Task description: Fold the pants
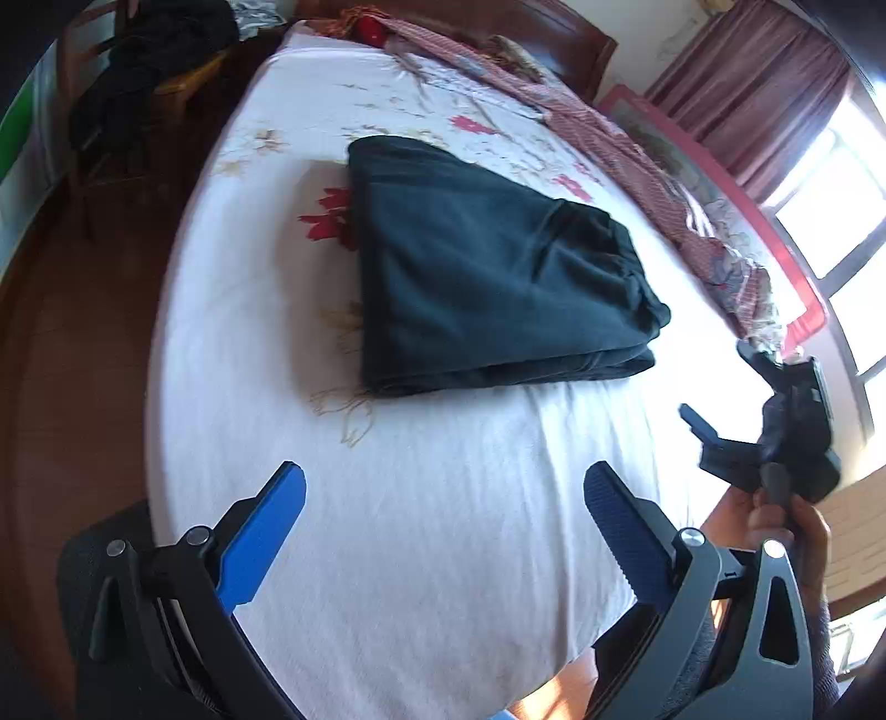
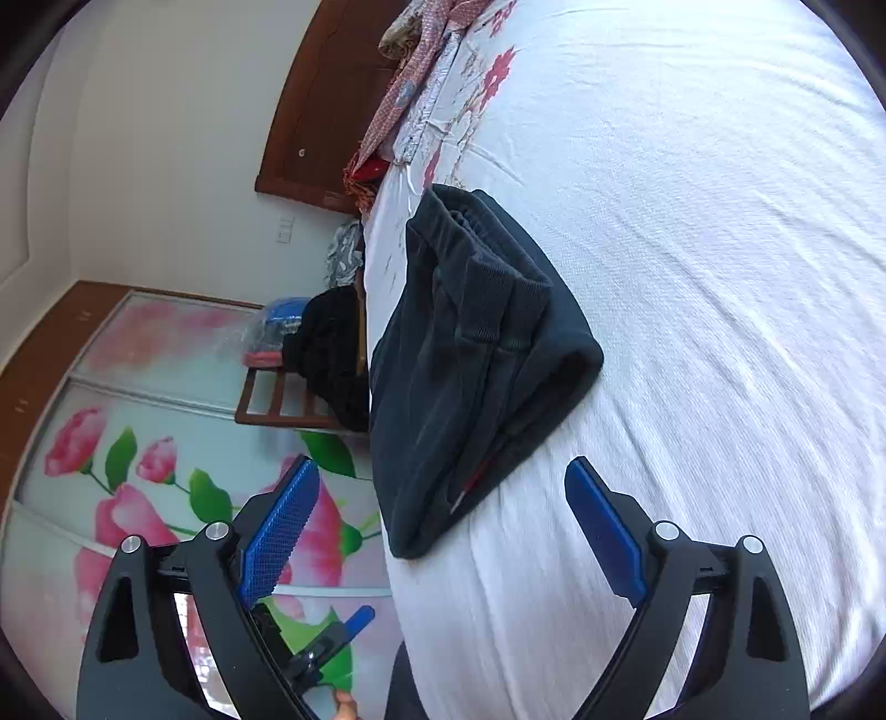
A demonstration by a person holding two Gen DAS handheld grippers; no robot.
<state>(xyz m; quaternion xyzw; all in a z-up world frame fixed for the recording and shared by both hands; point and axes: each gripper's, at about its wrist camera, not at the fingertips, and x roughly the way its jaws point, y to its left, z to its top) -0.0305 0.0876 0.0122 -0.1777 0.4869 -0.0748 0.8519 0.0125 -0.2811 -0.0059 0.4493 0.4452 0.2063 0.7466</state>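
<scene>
Dark pants (image 1: pixel 487 271) lie folded into a thick, flat bundle on the white floral bed sheet (image 1: pixel 443 498). In the right wrist view the same pants (image 2: pixel 470 354) show their ribbed waistband and stacked layers. My left gripper (image 1: pixel 443 493) hovers over bare sheet, a little short of the bundle, jaws wide and empty. My right gripper (image 2: pixel 443 493) also stands open with nothing between its blue pads (image 2: pixel 603 526), just off the bundle's near corner. The right gripper (image 1: pixel 714 387) appears at the right edge of the left wrist view, held by a hand (image 1: pixel 786 526).
A red patterned blanket (image 1: pixel 637 149) runs along the far side of the bed below a wooden headboard (image 1: pixel 498 27). A wooden chair (image 2: pixel 299 399) heaped with dark clothes stands beside the bed. A floral wardrobe door (image 2: pixel 138 471) and a bright window (image 1: pixel 830 194) flank the room.
</scene>
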